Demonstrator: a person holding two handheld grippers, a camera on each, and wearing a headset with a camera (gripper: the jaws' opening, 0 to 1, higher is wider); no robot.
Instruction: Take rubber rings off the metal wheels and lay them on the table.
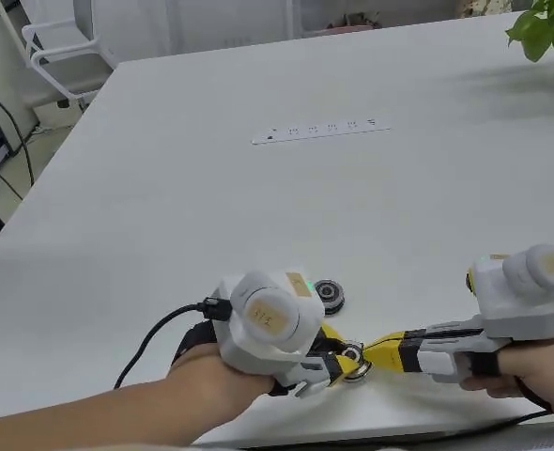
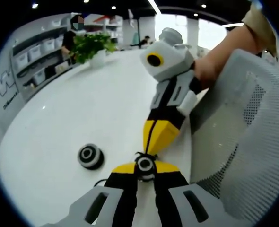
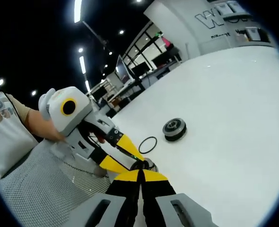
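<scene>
Gripping the metal wheel (image 1: 355, 363) low in the head view, just right of centre, the left gripper (image 1: 338, 355) has its yellow jaws clamped on either side of it. The left gripper view shows the wheel (image 2: 145, 166) wedged between the two tips, near the bottom of the frame. Holding it there seems meant to keep it steady so it cannot roll or spin while the other tool works on it.

The right gripper (image 1: 378, 355) reaches in from the right edge of the head view, and its tips meet the wheel head-on. In its own view the jaws are pressed together at the wheel's rim. Judging by the dark sliver at their tips in the left gripper view, they are pinching the rubber ring (image 2: 142, 157) to peel it outward, though the bite itself is too small to confirm.

One loose ring (image 3: 147, 144) lies flat on the white table (image 1: 258, 207), just above the jaws in the right gripper view, close enough that dropping it took little travel. Further up and to the right in that view sits a second wheel (image 3: 174, 128), apart from both tools and still wearing its dark band. My reading is that one ring is off, one is being stripped, and one waits.
</scene>
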